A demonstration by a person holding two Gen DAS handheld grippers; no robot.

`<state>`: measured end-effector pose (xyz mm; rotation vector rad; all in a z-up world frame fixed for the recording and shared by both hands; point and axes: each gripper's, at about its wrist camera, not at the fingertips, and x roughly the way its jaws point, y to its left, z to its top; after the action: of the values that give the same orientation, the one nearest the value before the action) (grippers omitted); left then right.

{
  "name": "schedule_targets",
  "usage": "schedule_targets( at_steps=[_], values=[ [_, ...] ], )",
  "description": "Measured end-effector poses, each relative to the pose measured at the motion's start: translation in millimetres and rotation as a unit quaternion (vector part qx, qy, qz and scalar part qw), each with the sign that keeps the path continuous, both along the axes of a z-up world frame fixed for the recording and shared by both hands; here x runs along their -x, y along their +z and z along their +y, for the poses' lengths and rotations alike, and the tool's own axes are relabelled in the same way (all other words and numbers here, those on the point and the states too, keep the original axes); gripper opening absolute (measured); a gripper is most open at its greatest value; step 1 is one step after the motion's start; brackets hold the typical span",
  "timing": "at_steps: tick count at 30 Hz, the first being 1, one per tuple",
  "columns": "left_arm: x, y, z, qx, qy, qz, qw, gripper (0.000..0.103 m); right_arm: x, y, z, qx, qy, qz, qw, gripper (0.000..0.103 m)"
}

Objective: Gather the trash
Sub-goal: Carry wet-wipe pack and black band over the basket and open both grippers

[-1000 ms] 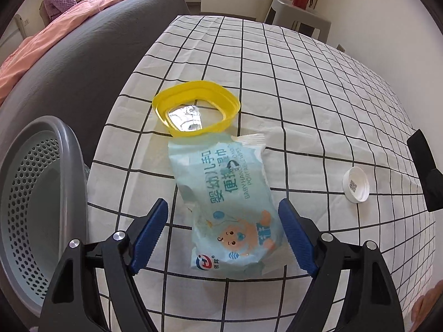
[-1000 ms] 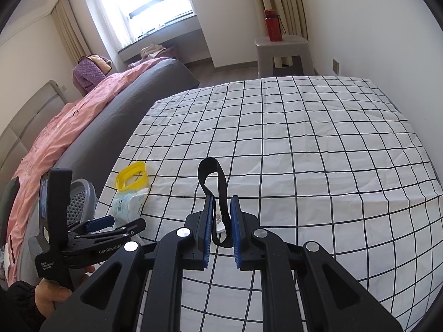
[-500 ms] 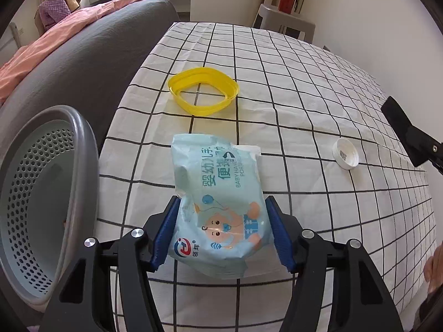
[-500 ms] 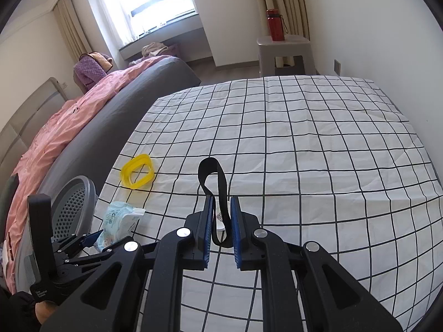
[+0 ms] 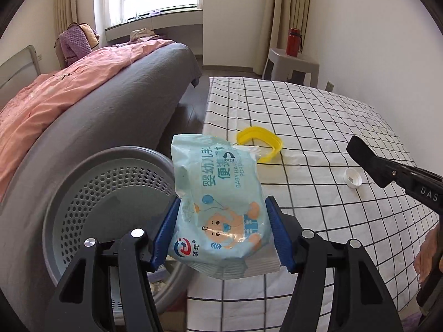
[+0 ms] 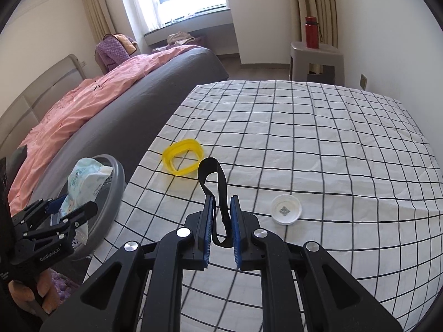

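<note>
My left gripper is shut on a light-blue pack of baby wipes, its blue pads pressing on both sides. The pack hangs in the air at the table's left edge, beside the rim of a grey perforated basket. In the right wrist view the same pack shows in front of the basket. My right gripper is shut on a black strap loop above the checked tablecloth. On the cloth lie a yellow plastic ring and a white cap.
The table with the checked cloth stands against the white wall on the right. To its left is a grey bed with a pink quilt. At the back stands a grey stool with a red bottle.
The left gripper closed on the wipes pack, lifted it off the cloth and carried it left toward the basket. The right gripper shifted left toward the ring and cap, still holding the strap.
</note>
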<state>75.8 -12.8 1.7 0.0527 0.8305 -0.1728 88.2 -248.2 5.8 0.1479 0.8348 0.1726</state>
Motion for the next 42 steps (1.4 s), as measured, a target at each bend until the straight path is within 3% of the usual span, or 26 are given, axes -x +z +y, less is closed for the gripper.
schedule_targets(
  at_steps=[7, 15, 22, 34, 42],
  values=[
    [0, 14, 57, -0.007, 0.029, -0.022, 0.9993, 0.06, -5, 10, 63, 0.014, 0.045, -0.01, 0.999, 0.013],
    [3, 19, 109, -0.015, 0.065, -0.036, 0.9971, 0.06, -15, 21, 130, -0.004, 0.089, -0.019, 0.996, 0.013],
    [1, 16, 132, -0.013, 0.083, -0.035, 0.9959, 0.06, -26, 27, 180, -0.01, 0.126, -0.025, 0.992, 0.013],
    [2, 0, 160, -0.014, 0.123, -0.023, 0.992, 0.06, -35, 4, 222, -0.013, 0.167, -0.003, 0.986, 0.013],
    [-1, -1, 164, -0.011, 0.124, -0.025, 0.9919, 0.06, -38, -5, 232, -0.012, 0.178, 0.004, 0.984, 0.014]
  ],
)
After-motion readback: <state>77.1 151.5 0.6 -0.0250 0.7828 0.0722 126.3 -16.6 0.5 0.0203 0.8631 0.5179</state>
